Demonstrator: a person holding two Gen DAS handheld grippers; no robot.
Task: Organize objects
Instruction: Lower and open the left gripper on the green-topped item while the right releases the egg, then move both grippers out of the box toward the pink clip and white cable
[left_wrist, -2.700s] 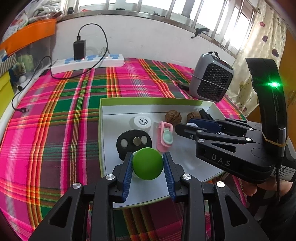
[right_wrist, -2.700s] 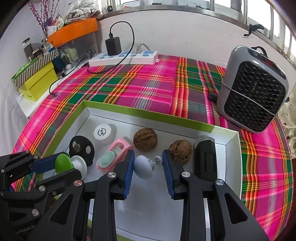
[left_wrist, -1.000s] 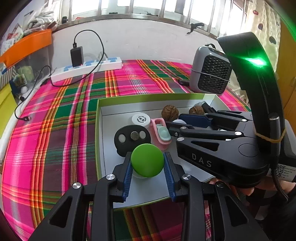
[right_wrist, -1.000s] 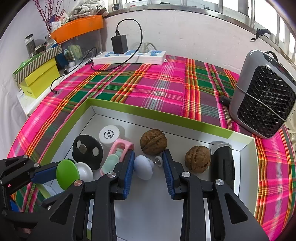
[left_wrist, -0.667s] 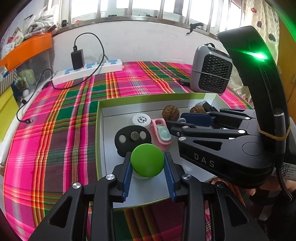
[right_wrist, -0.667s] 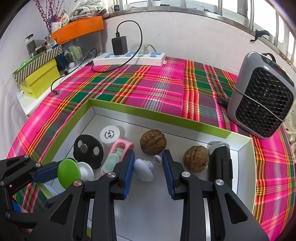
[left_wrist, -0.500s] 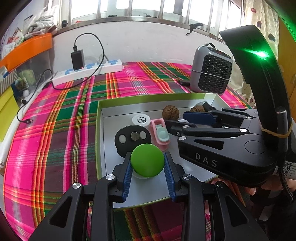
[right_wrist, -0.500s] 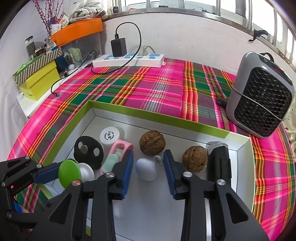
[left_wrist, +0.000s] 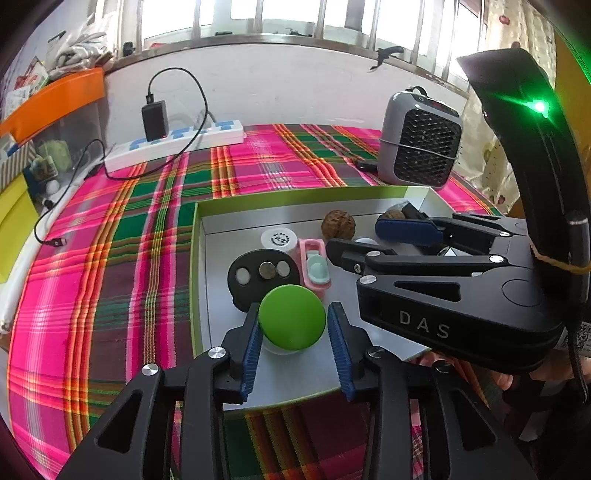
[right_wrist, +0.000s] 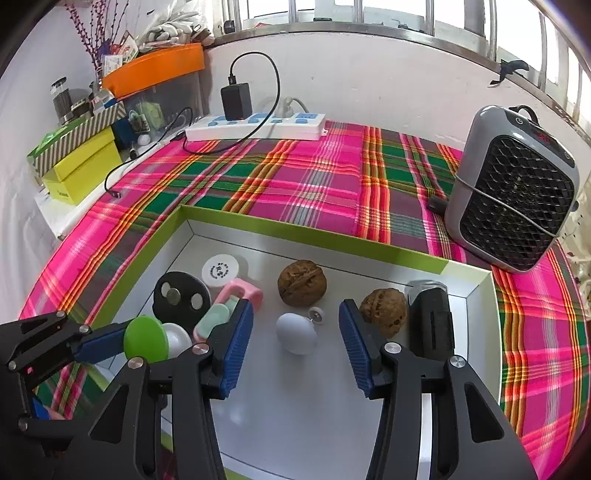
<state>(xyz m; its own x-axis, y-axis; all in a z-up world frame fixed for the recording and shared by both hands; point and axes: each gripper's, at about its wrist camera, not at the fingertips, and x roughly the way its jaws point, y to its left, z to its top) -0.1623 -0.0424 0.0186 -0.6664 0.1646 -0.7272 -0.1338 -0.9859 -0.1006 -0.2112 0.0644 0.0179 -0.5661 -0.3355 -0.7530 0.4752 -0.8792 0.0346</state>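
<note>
Inside the green-rimmed tray (right_wrist: 310, 230), right gripper (right_wrist: 295, 343) opening, grey-blue knob (right_wrist: 296, 333) lying free between its jaws. Left gripper (left_wrist: 291, 328) opening around the green-capped knob (left_wrist: 291, 321); lift both straight clear.

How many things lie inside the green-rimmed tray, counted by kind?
Walnuts: 2
Push-pin knobs: 2, green knob and pale blue knob
Black disc: 1
White round cap: 1
Pink holder: 1
Black device: 1
Total: 8
</note>
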